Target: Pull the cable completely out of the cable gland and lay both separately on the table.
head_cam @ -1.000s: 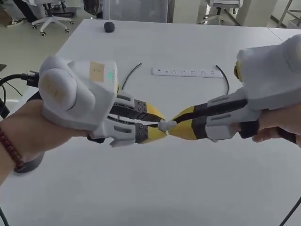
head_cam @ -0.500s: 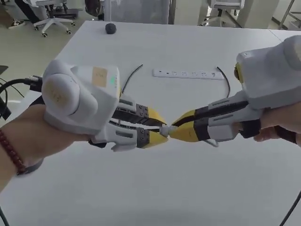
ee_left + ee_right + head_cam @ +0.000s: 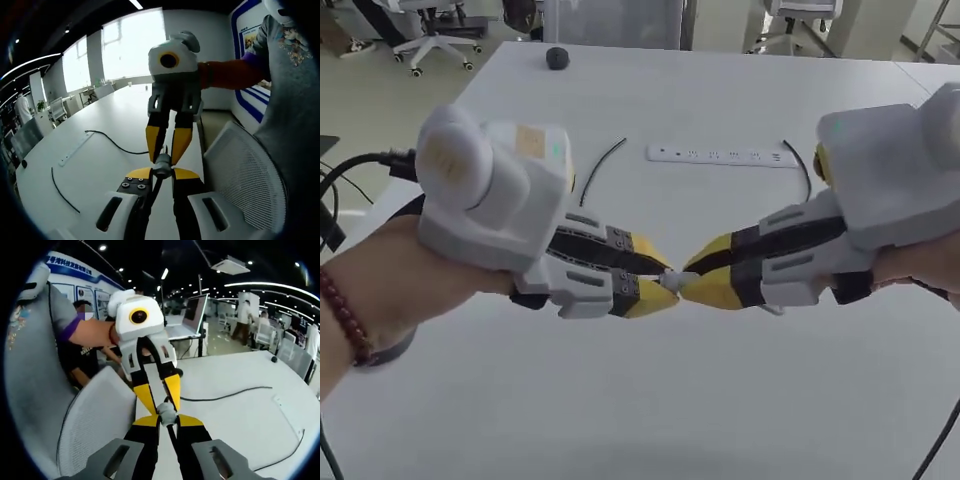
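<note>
left gripper [image 3: 161,173]: jaws narrow, pinching thin black cable [image 3: 152,192] along jaw axis | right gripper [image 3: 167,421]: clamped on small whitish plastic cable gland [image 3: 167,412] at tips | nose-to-nose, coaxial; likely straight pull apart

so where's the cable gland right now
In the head view, the cable gland is mid-frame, up off the white table, right where the yellow tips of the left gripper and right gripper meet.
</note>
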A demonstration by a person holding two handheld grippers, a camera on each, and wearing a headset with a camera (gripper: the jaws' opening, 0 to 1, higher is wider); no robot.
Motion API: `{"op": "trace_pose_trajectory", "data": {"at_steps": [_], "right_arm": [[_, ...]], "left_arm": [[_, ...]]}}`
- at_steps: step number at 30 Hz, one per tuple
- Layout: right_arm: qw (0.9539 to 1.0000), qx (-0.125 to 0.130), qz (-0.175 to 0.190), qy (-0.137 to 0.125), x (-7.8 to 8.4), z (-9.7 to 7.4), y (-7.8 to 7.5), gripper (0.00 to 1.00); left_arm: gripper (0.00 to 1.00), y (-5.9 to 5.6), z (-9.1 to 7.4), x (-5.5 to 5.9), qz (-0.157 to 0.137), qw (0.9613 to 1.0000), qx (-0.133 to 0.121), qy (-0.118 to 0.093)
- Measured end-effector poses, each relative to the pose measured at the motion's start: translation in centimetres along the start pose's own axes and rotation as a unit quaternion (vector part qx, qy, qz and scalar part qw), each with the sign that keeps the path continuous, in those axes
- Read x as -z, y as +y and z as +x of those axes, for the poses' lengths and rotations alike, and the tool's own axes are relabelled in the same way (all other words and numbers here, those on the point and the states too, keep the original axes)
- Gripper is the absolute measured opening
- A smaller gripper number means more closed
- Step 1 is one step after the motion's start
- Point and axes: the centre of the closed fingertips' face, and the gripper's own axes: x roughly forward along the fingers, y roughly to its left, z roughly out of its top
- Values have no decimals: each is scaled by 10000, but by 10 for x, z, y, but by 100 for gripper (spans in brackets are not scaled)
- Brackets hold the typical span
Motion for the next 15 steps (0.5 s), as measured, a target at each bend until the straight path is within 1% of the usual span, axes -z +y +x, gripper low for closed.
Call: {"op": "trace_pose_trajectory", "data": {"at_steps": [1,3,5,7,8,9,10,11,13,14,15], "right_arm": [[10000,-4,21,-10,0,0,0,7],[10000,19,-70,-61,-1,-1,-1,7],[9999,28,-132,-71,-1,-1,-1,7],[9993,74,-351,-105,-2,-2,-1,7],[9994,48,-310,-108,-2,-2,0,7],[9991,62,-394,-147,-4,-3,-1,7],[9987,87,-471,-194,-5,-3,-1,7],[9981,66,-570,-216,-6,-4,0,7],[9971,80,-719,-243,-7,-5,1,7],[9951,86,-944,-264,-8,-5,2,7],[9951,94,-946,-262,-7,-6,2,7]], "left_arm": [[15,0,0,0,-101,9999,28,-22],[15,2,-1,0,-314,9995,16,-67],[15,3,-1,-1,-426,9991,30,-75],[15,4,-1,-2,-601,9981,22,-118],[15,2,-2,-2,-913,9957,83,-125],[15,5,-2,-2,-833,9964,65,-158],[15,6,-2,-3,-915,9956,62,-191],[15,3,-3,-3,-1152,9931,119,-175],[15,4,-3,-3,-1391,9899,177,-212],[15,4,-4,-4,-1481,9885,213,-225],[15,4,-4,-4,-1516,9879,231,-231]]}}
